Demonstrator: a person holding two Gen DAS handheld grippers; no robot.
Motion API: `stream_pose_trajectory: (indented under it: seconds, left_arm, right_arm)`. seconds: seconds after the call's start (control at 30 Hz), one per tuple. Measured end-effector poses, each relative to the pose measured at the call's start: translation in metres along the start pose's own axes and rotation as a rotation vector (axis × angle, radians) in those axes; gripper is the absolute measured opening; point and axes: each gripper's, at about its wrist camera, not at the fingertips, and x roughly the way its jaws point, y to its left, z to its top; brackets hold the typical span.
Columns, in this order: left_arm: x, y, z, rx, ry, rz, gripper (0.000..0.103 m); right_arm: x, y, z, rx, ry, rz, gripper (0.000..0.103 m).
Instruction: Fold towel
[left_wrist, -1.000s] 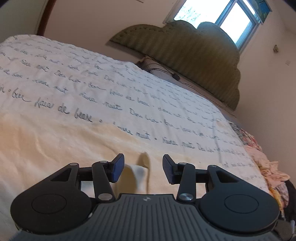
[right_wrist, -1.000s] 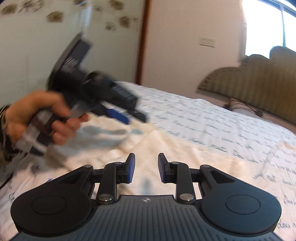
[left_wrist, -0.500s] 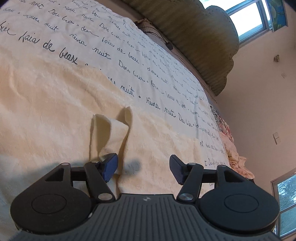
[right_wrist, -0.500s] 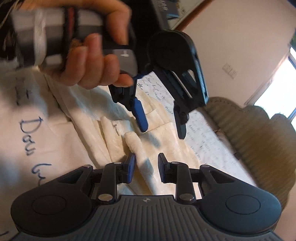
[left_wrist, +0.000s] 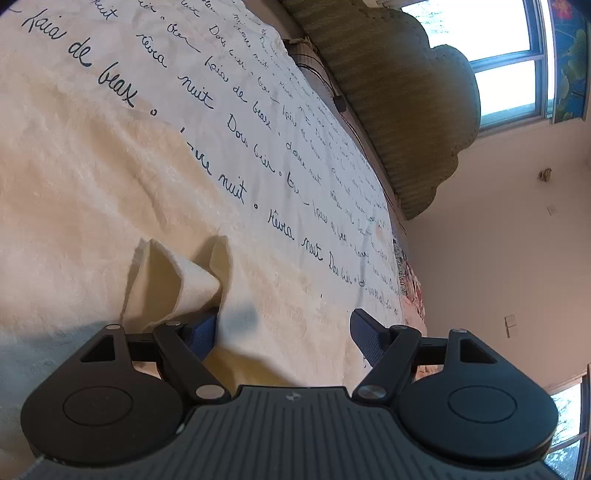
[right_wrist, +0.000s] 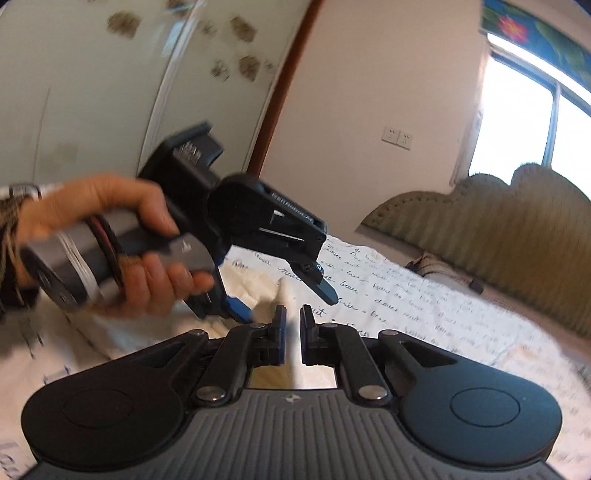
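Towel (left_wrist: 92, 206): cream, spread flat on a bed; one corner stands up in a loose peak just ahead of the left gripper's left finger.
Bedspread (left_wrist: 258, 122): white with rows of dark handwriting; it lies under the towel and runs on past the towel's far edge toward the headboard.
Left gripper (left_wrist: 282, 330): fingers spread wide and released; the raised corner touches the outside of the left finger and is not between the pads.
Right gripper (right_wrist: 291, 325): fingers clenched close on a thin upright fold of towel, with only a narrow gap showing.
Left view only: the towel's flat expanse, its far edge, and a heap of patterned cloth (left_wrist: 408, 273) at the bed's side.
Right view only: a hand (right_wrist: 122, 243) holding the left gripper's handle above the towel, just beyond the right gripper; motion blurs it.
Open room: bare bedspread stretches between the towel and the padded headboard (right_wrist: 509, 218); windows (right_wrist: 535, 110) sit above it.
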Motion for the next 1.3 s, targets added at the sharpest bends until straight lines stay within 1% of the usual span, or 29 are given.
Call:
stream_pose_trajectory:
  seconds: [0.03,0.07,0.1,0.13,0.17,0.2,0.23,0.27,0.3,0.33,0.4,0.5,0.53,0.57,0.63,0.67,0.77,0.83,0.9,0.97,1.0,1.03,1.07,1.1,1.13,1.17,1.2,1.23,1.3]
  left_arm:
    - [0.001,0.0,0.0,-0.002,-0.01,-0.007,0.074]
    - [0.002,0.0,0.0,0.005,-0.012,-0.014,0.062]
    - [0.002,-0.002,0.0,0.02,-0.006,-0.011,0.053]
    - [0.002,-0.005,0.0,0.051,-0.001,0.001,0.037]
    - [0.001,-0.008,-0.001,0.085,-0.002,0.013,0.028]
    - [0.0,-0.011,-0.001,0.114,-0.003,0.025,0.023]
    - [0.0,-0.013,-0.002,0.134,-0.003,0.036,0.015]
    - [0.0,-0.015,-0.002,0.152,-0.003,0.043,0.012]
    - [0.0,-0.015,-0.002,0.162,-0.006,0.049,0.012]
    - [-0.001,-0.014,-0.003,0.168,-0.009,0.053,0.011]
    - [0.0,-0.012,-0.004,0.177,-0.012,0.066,0.011]
    - [0.003,-0.008,-0.007,0.179,-0.006,0.099,0.013]
    - [0.005,-0.006,-0.007,0.173,0.008,0.103,0.019]
    - [0.006,-0.003,-0.007,0.162,0.021,0.104,0.032]
    - [0.007,0.0,-0.006,0.142,0.036,0.079,0.047]
    - [0.007,0.001,-0.005,0.138,0.039,0.067,0.051]
    - [0.007,0.003,-0.005,0.142,0.045,0.057,0.057]
    - [0.008,0.002,-0.005,0.144,0.044,0.048,0.062]
    - [0.009,0.002,-0.006,0.147,0.034,0.046,0.062]
    - [0.01,0.001,-0.008,0.151,0.024,0.042,0.061]
    - [0.011,0.0,-0.009,0.149,0.02,0.043,0.061]
    - [0.011,0.0,-0.01,0.148,0.013,0.047,0.055]
    - [0.012,0.0,-0.01,0.151,0.007,0.054,0.043]
    - [0.014,-0.002,-0.011,0.162,0.005,0.063,0.035]
    - [0.014,-0.002,-0.011,0.173,0.005,0.071,0.021]
    - [0.013,-0.002,-0.012,0.18,-0.001,0.079,0.007]
    - [0.012,-0.002,-0.013,0.188,-0.006,0.081,0.006]
    - [0.009,-0.002,-0.013,0.196,-0.014,0.075,0.0]
    - [-0.002,-0.004,-0.015,0.212,-0.05,0.063,0.0]
  right_arm:
    - [0.0,-0.003,0.001,0.028,0.003,0.015,0.008]
    - [0.0,-0.004,0.002,0.052,0.004,0.029,0.008]
    - [0.001,-0.008,0.003,0.078,0.004,0.046,0.008]
    - [-0.005,-0.001,0.004,0.087,0.004,0.058,0.008]
    - [-0.008,0.002,0.006,0.079,0.008,0.062,0.008]
    - [-0.011,0.006,0.006,0.052,0.02,0.061,0.008]
    - [-0.009,0.008,0.005,0.017,0.044,0.07,0.008]
    - [-0.006,0.012,0.005,-0.021,0.084,0.079,0.008]
    - [-0.004,0.018,0.003,-0.067,0.121,0.087,0.008]
    - [-0.003,0.024,-0.001,-0.108,0.138,0.083,0.009]
    - [-0.001,0.036,-0.012,-0.157,0.161,0.067,0.01]
    - [0.003,0.049,-0.017,-0.202,0.179,0.063,0.01]
    - [0.004,0.052,-0.018,-0.216,0.178,0.053,0.01]
    - [0.007,0.055,-0.019,-0.231,0.186,0.047,0.01]
    - [0.011,0.059,-0.021,-0.254,0.206,0.051,0.011]
    - [0.008,0.062,-0.022,-0.259,0.205,0.053,0.011]
    - [0.006,0.061,-0.024,-0.254,0.222,0.061,0.012]
    - [0.005,0.061,-0.026,-0.269,0.227,0.06,0.02]
    - [0.007,0.061,-0.029,-0.292,0.228,0.037,0.026]
    - [0.01,0.065,-0.033,-0.326,0.241,0.0,0.032]
    - [0.012,0.069,-0.034,-0.352,0.242,-0.022,0.04]
    - [0.015,0.072,-0.036,-0.382,0.237,-0.046,0.046]
    - [0.016,0.076,-0.036,-0.416,0.22,-0.07,0.047]
    - [0.019,0.079,-0.038,-0.449,0.208,-0.087,0.047]
    - [0.024,0.082,-0.04,-0.476,0.215,-0.105,0.045]
    - [0.028,0.083,-0.04,-0.485,0.218,-0.111,0.038]
    - [0.031,0.084,-0.041,-0.477,0.228,-0.102,0.009]
    - [0.033,0.083,-0.042,-0.466,0.249,-0.091,0.006]
    - [0.028,0.086,-0.044,-0.486,0.227,-0.094,0.005]
